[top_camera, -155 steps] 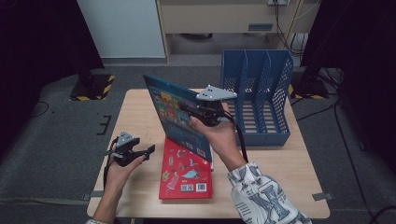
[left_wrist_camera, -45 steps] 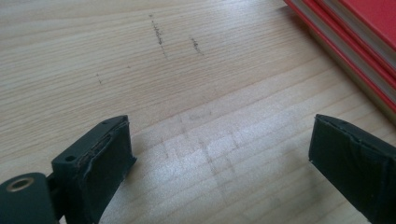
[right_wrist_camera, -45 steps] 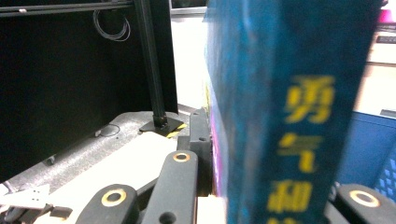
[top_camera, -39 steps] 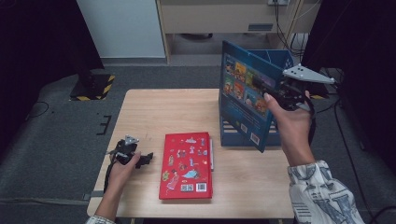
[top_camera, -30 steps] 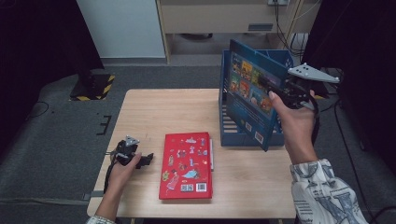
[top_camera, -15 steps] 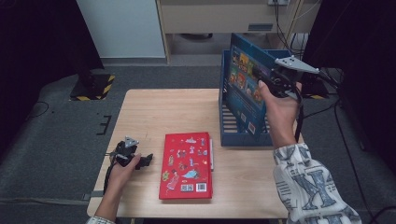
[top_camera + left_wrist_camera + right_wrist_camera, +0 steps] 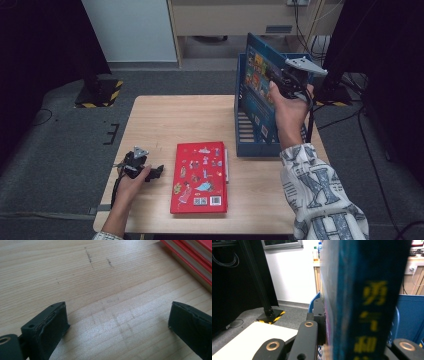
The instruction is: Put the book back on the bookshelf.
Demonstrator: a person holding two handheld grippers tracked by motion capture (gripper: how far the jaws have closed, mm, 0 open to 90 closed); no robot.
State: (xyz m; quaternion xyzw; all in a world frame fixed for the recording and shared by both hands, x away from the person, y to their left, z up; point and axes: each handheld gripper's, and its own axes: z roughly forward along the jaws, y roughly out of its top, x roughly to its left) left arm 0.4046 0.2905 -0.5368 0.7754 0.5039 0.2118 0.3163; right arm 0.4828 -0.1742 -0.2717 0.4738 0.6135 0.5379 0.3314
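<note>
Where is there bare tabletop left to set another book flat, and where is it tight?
The widest bare patch of the table is its far-left stretch, bordered by the red book, the blue file rack and the left gripper. Crowded: the right side, where the right gripper holds the blue book upright in the rack, and the strip near the forearm.

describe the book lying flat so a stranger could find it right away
Start at the wooden table and look at its near edge, between the person's two arms. The red book lies flat there, cover up, right of the left hand-held gripper. Unlike the blue book held upright at the blue file rack, it is red.
</note>
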